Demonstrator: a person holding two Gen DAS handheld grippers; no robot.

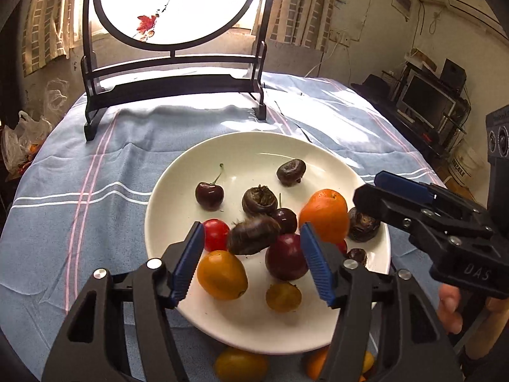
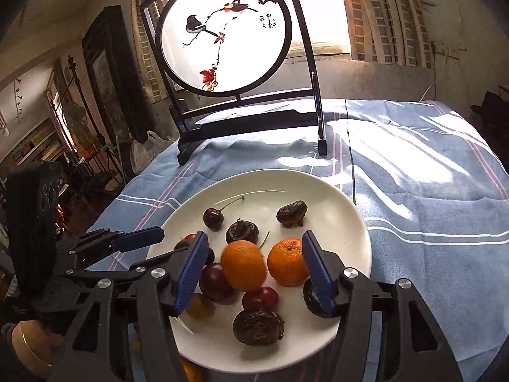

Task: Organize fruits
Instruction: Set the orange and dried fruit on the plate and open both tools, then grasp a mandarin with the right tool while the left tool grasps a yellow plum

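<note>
I keep both grippers, left (image 1: 251, 261) and right (image 2: 254, 270), released above the white plate (image 1: 254, 149). Nothing is grasped. A stemmed cherry (image 1: 209, 195) lies at 11 o'clock on it.

Fruits (image 1: 323, 215) lie in plate (image 1: 254, 146), screen (image 1: 173, 89) behind.

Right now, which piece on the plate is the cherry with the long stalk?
Find the white plate on the blue cloth. On its far left side lies a dark cherry, apart from the heap. It alone has a long stalk pointing up.
</note>
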